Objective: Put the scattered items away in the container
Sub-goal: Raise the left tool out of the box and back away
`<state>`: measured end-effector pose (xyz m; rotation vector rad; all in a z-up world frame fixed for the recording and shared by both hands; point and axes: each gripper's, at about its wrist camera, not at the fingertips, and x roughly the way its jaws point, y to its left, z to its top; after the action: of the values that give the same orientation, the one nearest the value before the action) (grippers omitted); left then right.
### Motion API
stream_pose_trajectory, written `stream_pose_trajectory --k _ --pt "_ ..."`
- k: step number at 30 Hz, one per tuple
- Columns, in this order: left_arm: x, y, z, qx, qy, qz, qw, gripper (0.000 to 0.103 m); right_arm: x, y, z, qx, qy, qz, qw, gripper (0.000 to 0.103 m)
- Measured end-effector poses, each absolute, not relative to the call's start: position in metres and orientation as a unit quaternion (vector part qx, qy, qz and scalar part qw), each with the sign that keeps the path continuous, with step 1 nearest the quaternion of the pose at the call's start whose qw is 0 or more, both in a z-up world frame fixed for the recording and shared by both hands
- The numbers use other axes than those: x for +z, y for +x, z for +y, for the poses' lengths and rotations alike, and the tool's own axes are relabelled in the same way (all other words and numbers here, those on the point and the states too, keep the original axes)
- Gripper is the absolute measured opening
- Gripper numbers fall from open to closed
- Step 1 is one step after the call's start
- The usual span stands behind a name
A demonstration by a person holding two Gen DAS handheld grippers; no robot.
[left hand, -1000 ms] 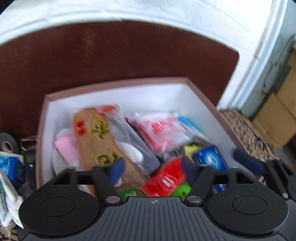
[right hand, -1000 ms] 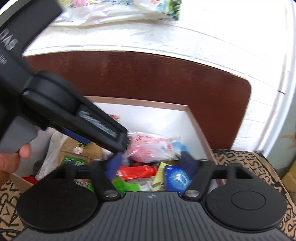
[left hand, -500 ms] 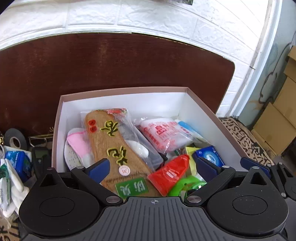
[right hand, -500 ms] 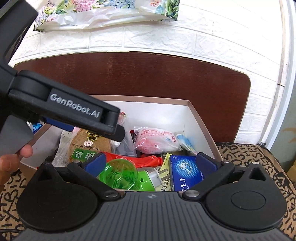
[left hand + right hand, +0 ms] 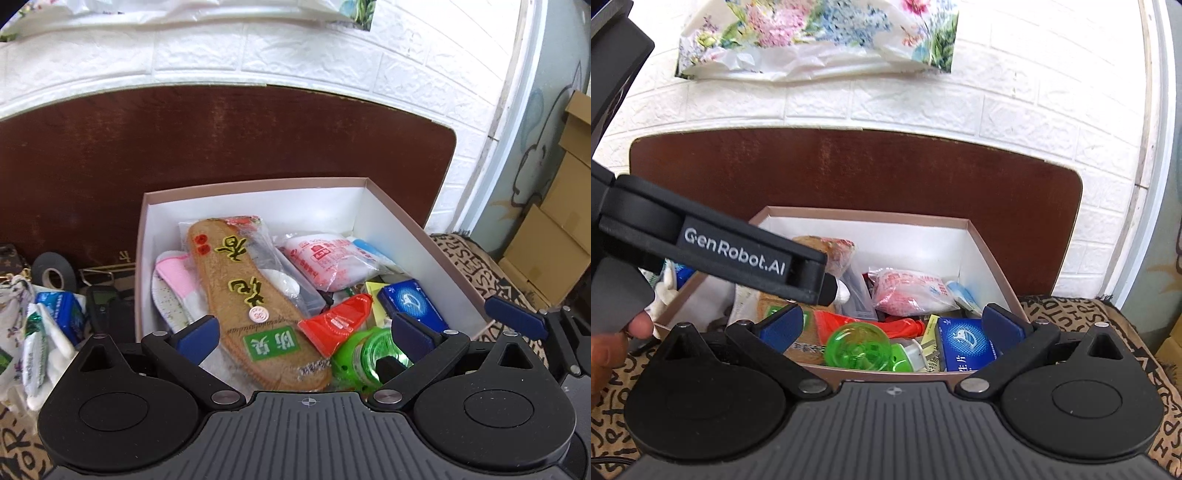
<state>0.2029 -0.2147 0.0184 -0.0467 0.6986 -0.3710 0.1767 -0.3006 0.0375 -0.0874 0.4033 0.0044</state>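
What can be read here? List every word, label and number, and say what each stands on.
"GenRobot.AI": side of the left gripper.
"防臭": green label on the insole.
"生片": blue box, the start of the line hidden.
Too small or blurred: the insole's round sticker and yellow embroidered characters, and the red print on the white bag.

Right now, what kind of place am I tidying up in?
Probably a lived-in home corner, maybe a storage nook: white brick-pattern wall, stacked cardboard cartons, and a box of household odds and ends on a patterned cloth.
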Motion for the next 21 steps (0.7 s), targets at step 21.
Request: stream_pose_trajectory --k 21 --pt "0.003 0.085 -0.152 -0.139 -0.027 0.320 0.937 0.103 0.025 0.086 -0.238 0.056 -0.019 0.199 0.978 0.103"
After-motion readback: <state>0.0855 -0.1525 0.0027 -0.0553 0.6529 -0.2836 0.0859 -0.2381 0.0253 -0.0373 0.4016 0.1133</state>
